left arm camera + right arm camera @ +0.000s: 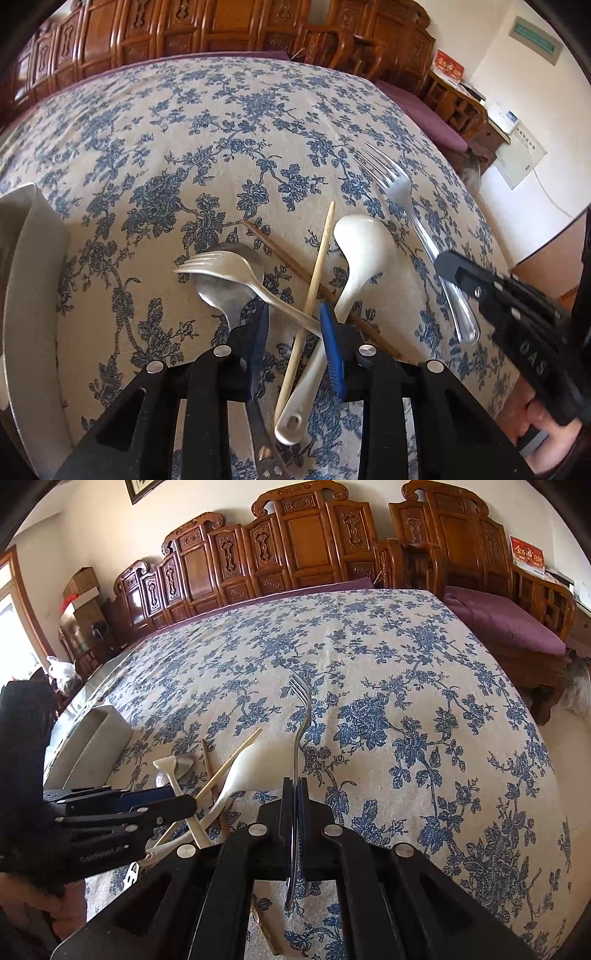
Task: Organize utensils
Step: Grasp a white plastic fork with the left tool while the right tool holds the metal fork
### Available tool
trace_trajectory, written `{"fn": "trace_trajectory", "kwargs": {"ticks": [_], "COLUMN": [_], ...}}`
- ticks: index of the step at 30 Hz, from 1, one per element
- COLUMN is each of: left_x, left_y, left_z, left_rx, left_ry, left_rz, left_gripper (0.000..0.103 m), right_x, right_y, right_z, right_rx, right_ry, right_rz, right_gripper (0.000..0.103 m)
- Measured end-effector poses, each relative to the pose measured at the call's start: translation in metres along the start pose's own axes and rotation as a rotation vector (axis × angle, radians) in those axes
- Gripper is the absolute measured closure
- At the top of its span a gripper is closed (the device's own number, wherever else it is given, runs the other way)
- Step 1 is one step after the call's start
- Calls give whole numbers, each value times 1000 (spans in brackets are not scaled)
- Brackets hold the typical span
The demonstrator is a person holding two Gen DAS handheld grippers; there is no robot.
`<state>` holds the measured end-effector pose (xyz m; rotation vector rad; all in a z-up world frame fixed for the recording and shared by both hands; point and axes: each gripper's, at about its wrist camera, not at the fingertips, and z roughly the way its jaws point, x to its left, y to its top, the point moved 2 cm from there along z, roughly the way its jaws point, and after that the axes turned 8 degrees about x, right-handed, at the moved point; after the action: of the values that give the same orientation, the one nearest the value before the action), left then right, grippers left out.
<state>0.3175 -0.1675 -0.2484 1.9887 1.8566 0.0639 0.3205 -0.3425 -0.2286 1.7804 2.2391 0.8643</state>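
Utensils lie in a loose pile on the blue-floral cloth of the worktop (229, 122). A cream plastic fork (236, 271) rests across the bowl of a steel spoon (225, 295). A white ceramic soup spoon (354, 254) and 2 chopsticks, 1 pale (317, 273) and 1 brown (280, 254), cross over one another beside them.

The left hand-held gripper (295, 332) straddles the crossing point. Its jaws are part-way apart, and the fork handle, pale chopstick and soup spoon handle all lie between its blue pads (332, 354). No firm pinch on any 1 item can be confirmed.

The right hand-held gripper (295, 797) is clamped on the handle of a steel fork (301, 716), tines pointing away.

A white tray (33, 258) sits at the worktop's left edge, near the pile; judged the likely destination.

Judgement: the step in hand is picking 1 piece from the tangle. Isolate a single handle, close squarely, and lift clear so that crossed neighbours are not dragged.
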Motion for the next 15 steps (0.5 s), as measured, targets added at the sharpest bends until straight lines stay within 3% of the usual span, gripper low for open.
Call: {"fn": "trace_trajectory", "kwargs": {"ticks": [7,11,15], "left_x": [5,3,0], "left_y": [1,-1,-3], "left_z": [3,-1,-9], "left_rx": [7,5,-10], "left_ry": [-54,-71,-74], "left_rz": [-58,-56,-35], "left_gripper": [84,99,100], "right_x": [1,4,8], "right_y": [0,0,0], "right_z": [0,0,0], "right_rx": [1,-1,0], "right_ry": [3,5,5], "right_rz": [1,-2,-11], "right_gripper": [100,99,100]}}
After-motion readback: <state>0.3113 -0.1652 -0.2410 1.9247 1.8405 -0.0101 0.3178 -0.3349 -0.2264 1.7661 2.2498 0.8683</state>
